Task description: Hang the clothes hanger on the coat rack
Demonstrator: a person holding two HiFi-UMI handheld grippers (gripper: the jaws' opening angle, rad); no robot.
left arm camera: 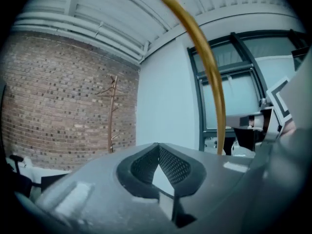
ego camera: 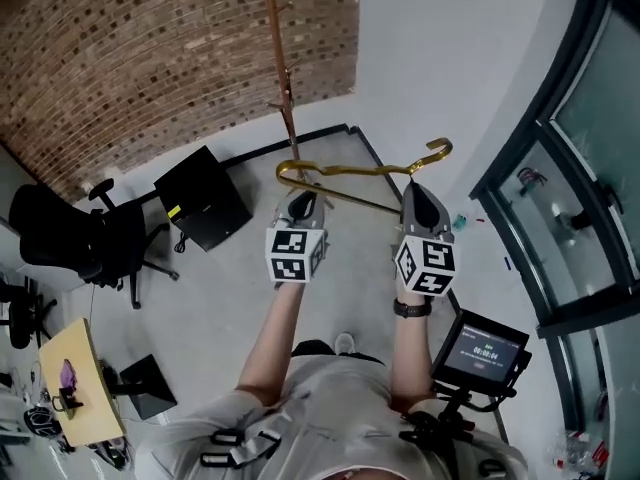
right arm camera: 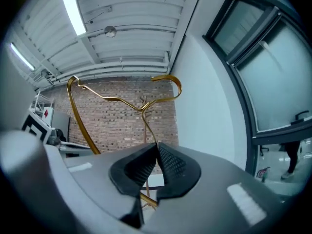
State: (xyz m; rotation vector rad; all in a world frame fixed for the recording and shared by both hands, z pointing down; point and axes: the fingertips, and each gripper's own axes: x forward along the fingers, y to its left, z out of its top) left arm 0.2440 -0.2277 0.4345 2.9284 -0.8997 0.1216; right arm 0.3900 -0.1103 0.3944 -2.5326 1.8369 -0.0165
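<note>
A gold wire clothes hanger (ego camera: 357,173) is held up in front of me, its hook end (ego camera: 438,148) pointing right. My right gripper (ego camera: 418,192) is shut on it. In the right gripper view the wire runs from the closed jaws (right arm camera: 157,144) up into the hanger (right arm camera: 122,100). My left gripper (ego camera: 303,201) sits at the hanger's left end, jaws shut (left arm camera: 158,145) with nothing seen between them. The gold hanger wire (left arm camera: 209,67) passes to their right. The wooden coat rack (ego camera: 281,68) stands beyond, by the brick wall; the left gripper view shows the rack (left arm camera: 112,112) far off.
A black office chair (ego camera: 70,238) and a black cabinet (ego camera: 205,200) stand on the left. A wooden desk (ego camera: 82,386) is at lower left. Glass doors (ego camera: 590,168) line the right. A screen on a stand (ego camera: 484,349) is near my right elbow.
</note>
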